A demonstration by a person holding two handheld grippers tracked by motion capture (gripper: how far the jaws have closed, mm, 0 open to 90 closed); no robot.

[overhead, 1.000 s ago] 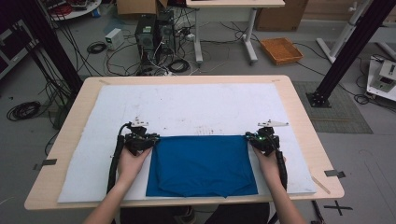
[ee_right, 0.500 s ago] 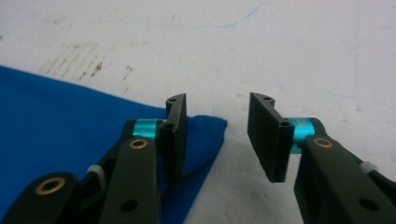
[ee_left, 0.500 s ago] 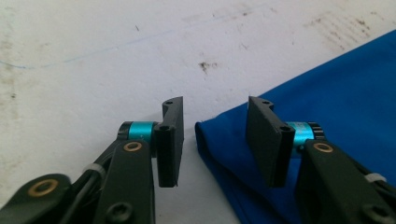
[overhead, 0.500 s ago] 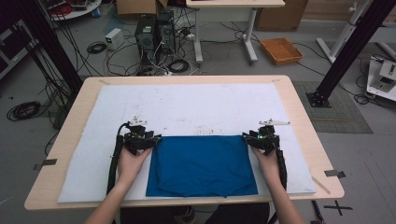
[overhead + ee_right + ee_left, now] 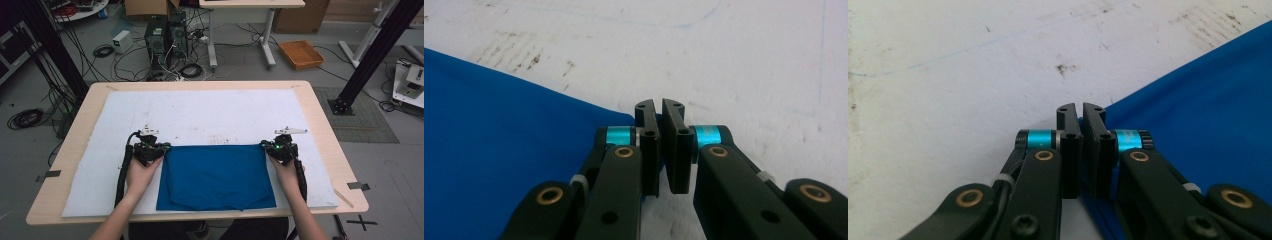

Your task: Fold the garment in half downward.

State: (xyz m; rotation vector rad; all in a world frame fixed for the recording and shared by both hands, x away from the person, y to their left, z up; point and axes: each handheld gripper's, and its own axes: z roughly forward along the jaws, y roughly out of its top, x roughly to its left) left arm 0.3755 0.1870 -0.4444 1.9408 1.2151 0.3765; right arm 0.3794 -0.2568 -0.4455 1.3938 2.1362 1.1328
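Blue cloth (image 5: 216,176) pinched at both top corners, centre frame, on white mat (image 5: 210,112).
Left gripper (image 5: 1080,111) and right gripper (image 5: 659,107) clamped nearly closed on fabric; no legible writing.

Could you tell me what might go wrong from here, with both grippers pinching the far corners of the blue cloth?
1. Each grip is thin: the left gripper and right gripper pinch just the corner tips of the blue cloth, so a corner could slip out when pulled.
2. The cloth's near edge lies close to the edge of the table; dragging it toward the person could tip it off.
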